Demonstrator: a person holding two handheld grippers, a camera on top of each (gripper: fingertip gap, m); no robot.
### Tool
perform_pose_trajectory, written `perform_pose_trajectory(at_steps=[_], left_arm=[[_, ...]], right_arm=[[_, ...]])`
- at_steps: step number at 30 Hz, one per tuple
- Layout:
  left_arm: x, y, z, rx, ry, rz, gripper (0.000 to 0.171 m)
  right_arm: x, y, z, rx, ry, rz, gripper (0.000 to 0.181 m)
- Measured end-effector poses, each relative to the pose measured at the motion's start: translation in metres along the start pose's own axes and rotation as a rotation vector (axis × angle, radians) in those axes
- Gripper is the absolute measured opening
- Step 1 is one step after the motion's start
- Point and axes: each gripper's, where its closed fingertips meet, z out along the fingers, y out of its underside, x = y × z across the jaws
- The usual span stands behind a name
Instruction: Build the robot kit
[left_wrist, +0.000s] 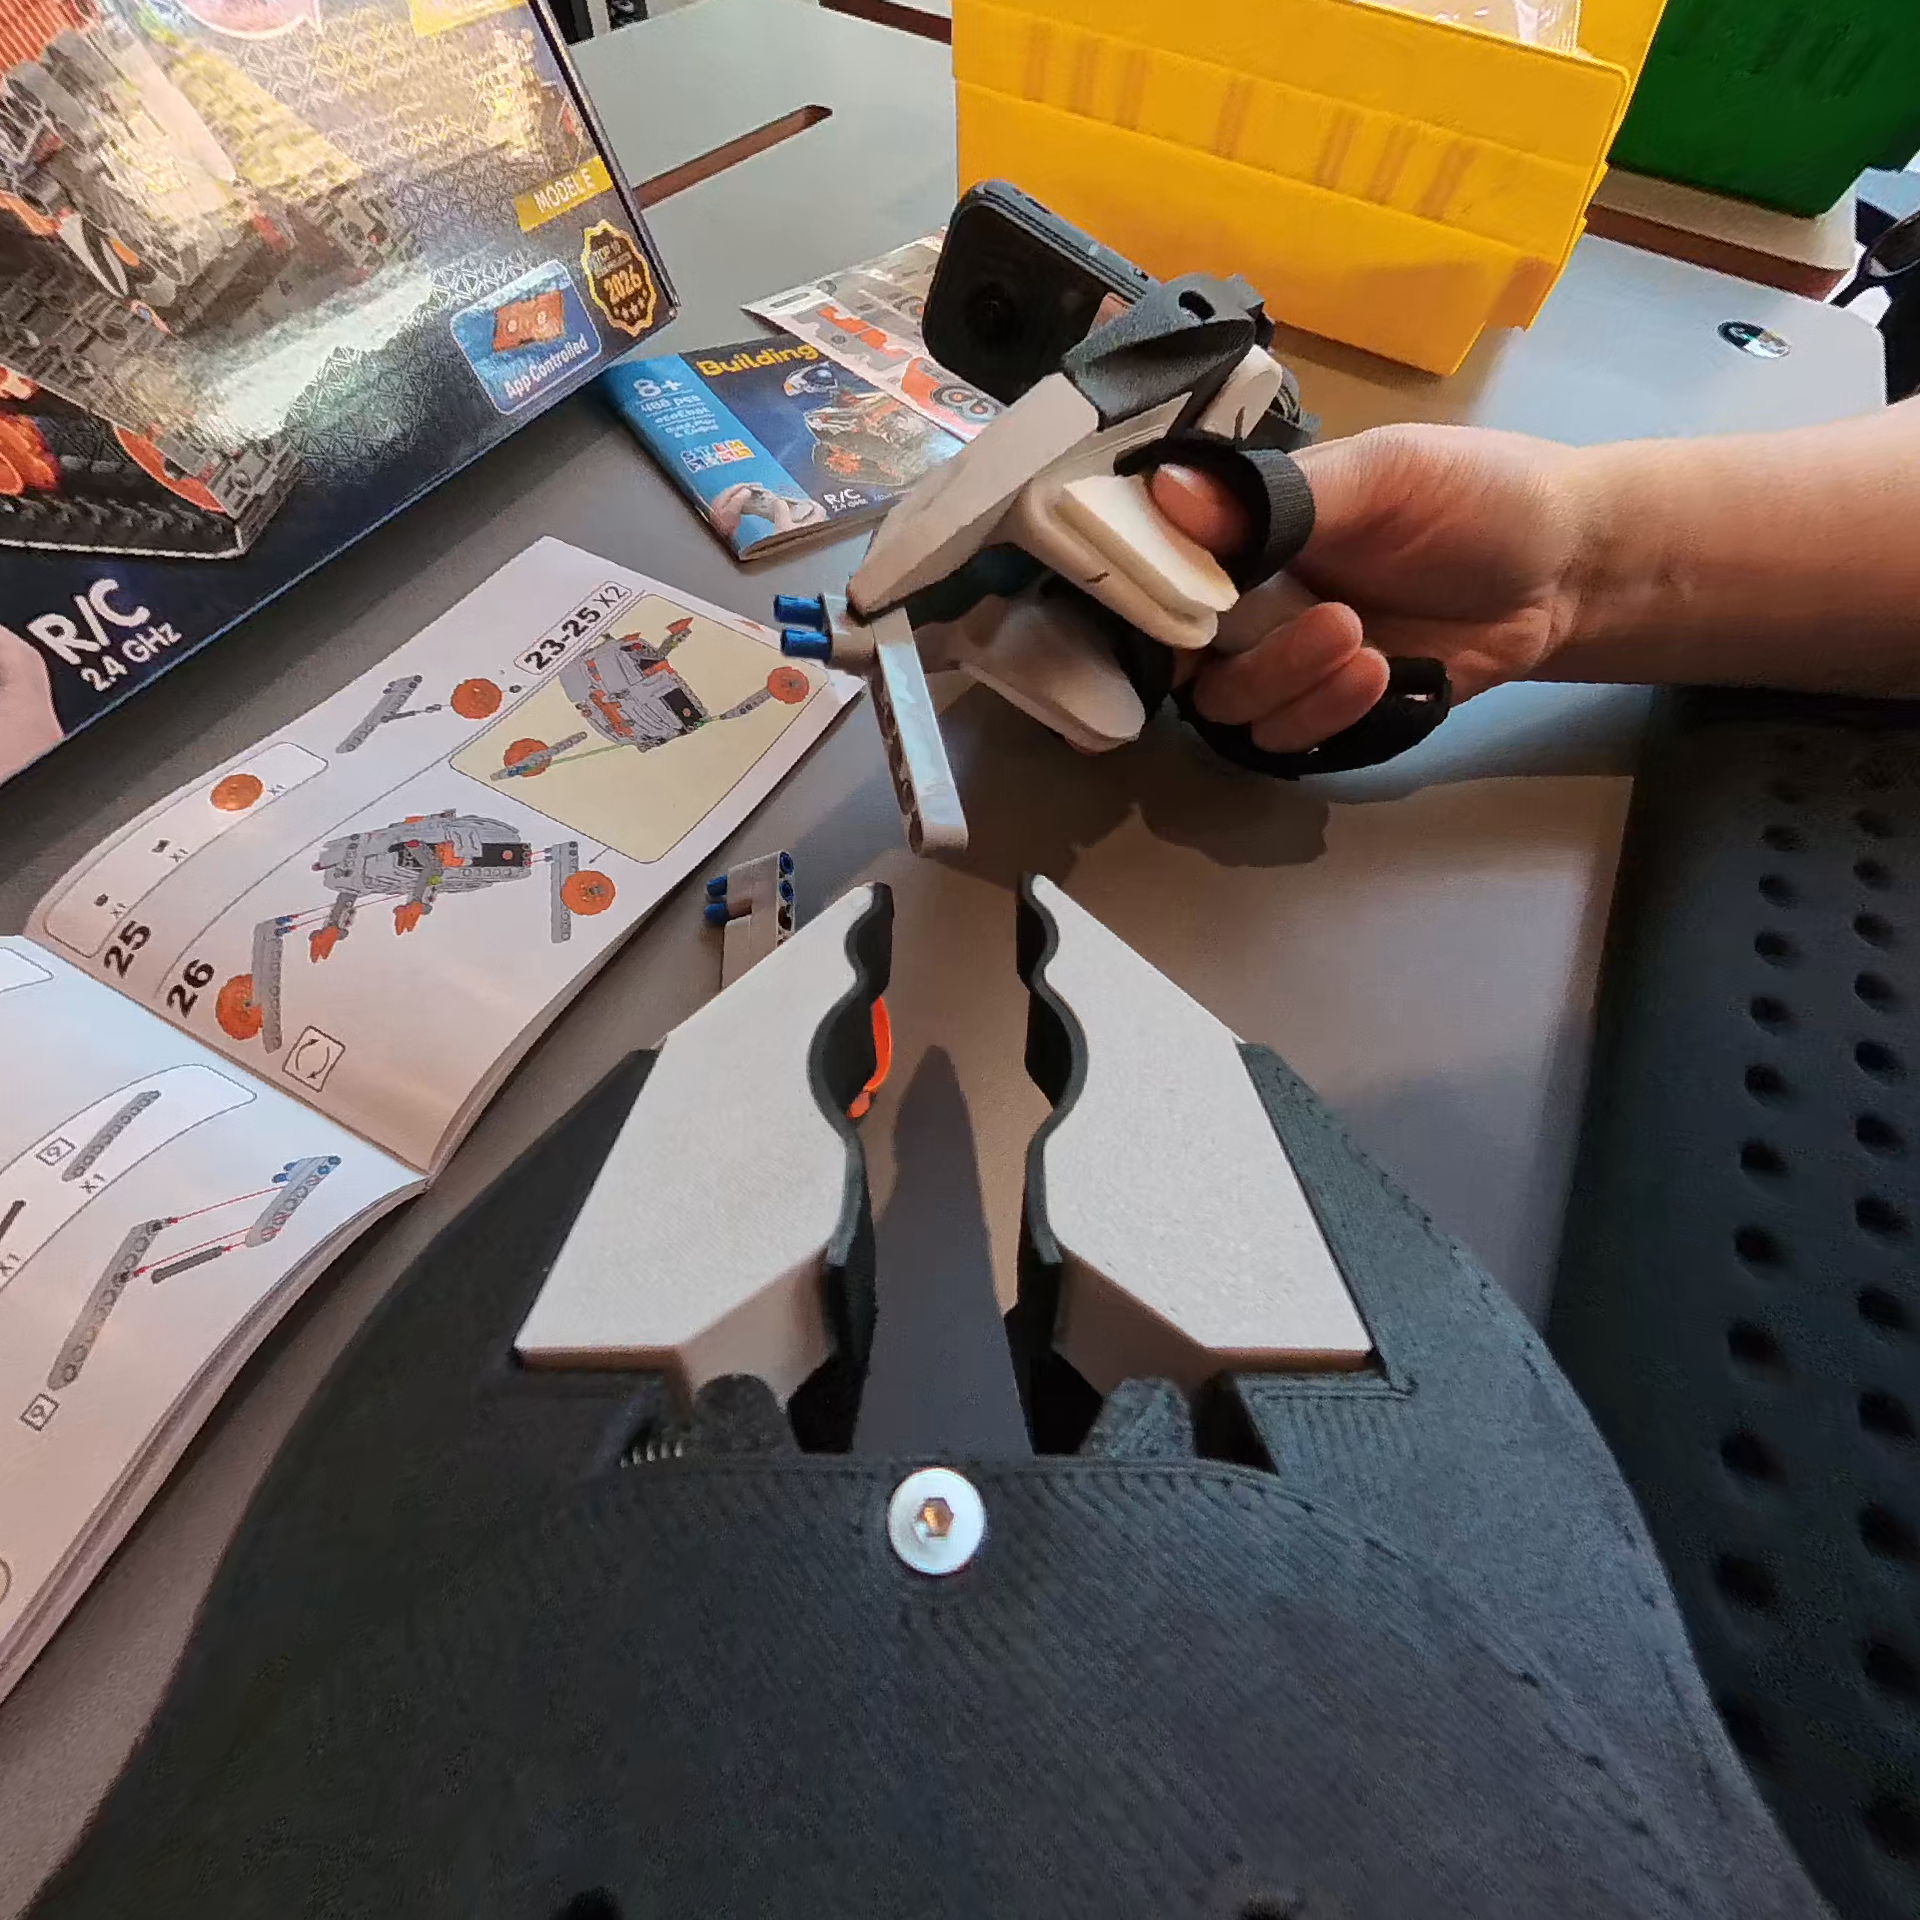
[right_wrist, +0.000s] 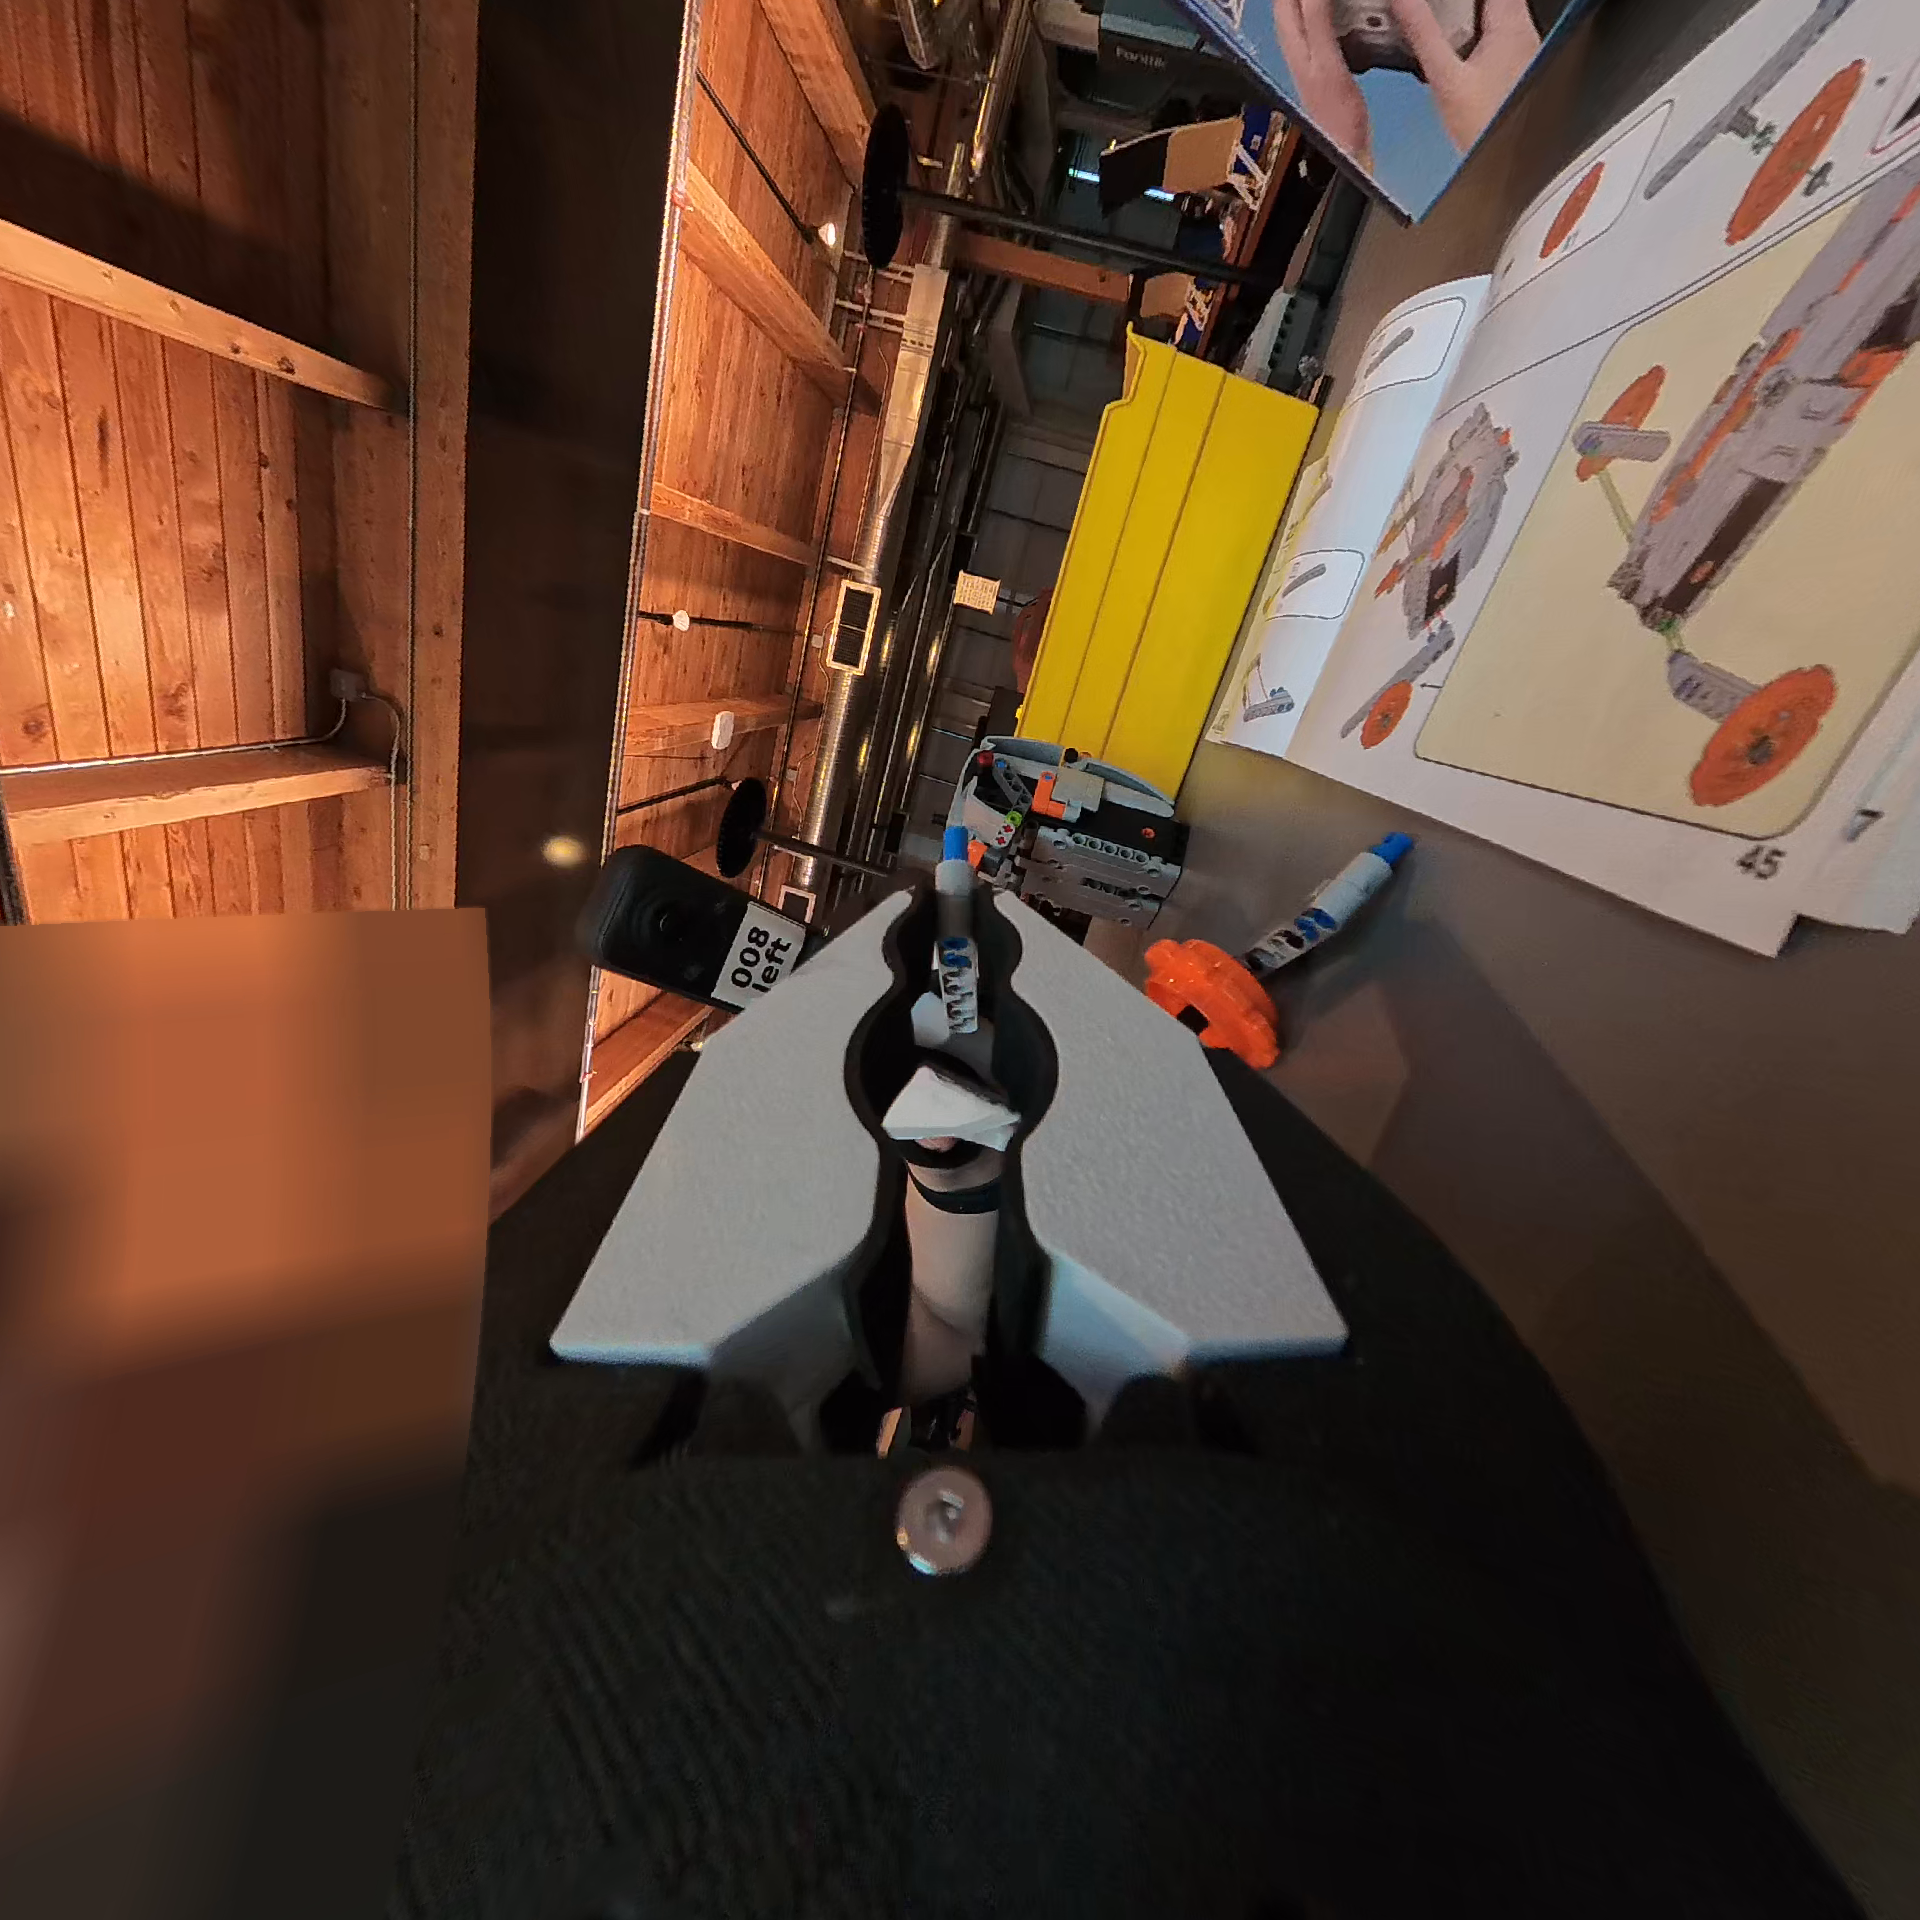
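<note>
My left gripper (left_wrist: 951, 914) is open and empty, low over the grey table (left_wrist: 1299, 935). A grey beam with blue pins (left_wrist: 753, 904) lies on the table just left of its left fingertip, and an orange part (left_wrist: 878, 1049) shows below that finger. My right gripper (left_wrist: 862, 613), held by a hand (left_wrist: 1455, 561), is shut on another grey beam with blue pins (left_wrist: 914, 748), which hangs just beyond my left fingertips. In the right wrist view the right gripper (right_wrist: 951, 914) pinches that beam (right_wrist: 956, 977). An orange wheel (right_wrist: 1210, 997) and the other beam (right_wrist: 1320, 904) lie close by.
An open instruction booklet (left_wrist: 436, 790) lies at left, with a large toy box (left_wrist: 260, 312) behind it and a small booklet (left_wrist: 769, 447). A yellow bin (left_wrist: 1247, 156) stands at the back. A partly built model (right_wrist: 1070, 831) sits by the bin. A dark perforated chair (left_wrist: 1766, 1247) is at right. One gripper's finger ends stand about 5 cm off the other's.
</note>
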Motion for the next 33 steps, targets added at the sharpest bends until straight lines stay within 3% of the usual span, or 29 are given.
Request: perform_pose_trajectory(at_steps=[18,33], left_arm=[[-0.009,-0.002,-0.002,-0.002,-0.082,0.011,0.013],[-0.007,-0.009,-0.003,0.031,-0.093,0.032,0.019]], right_arm=[[-0.002,0.001,0.000,0.001,-0.007,0.013,0.005],[-0.001,0.003,0.001,-0.002,-0.006,0.027,0.005]])
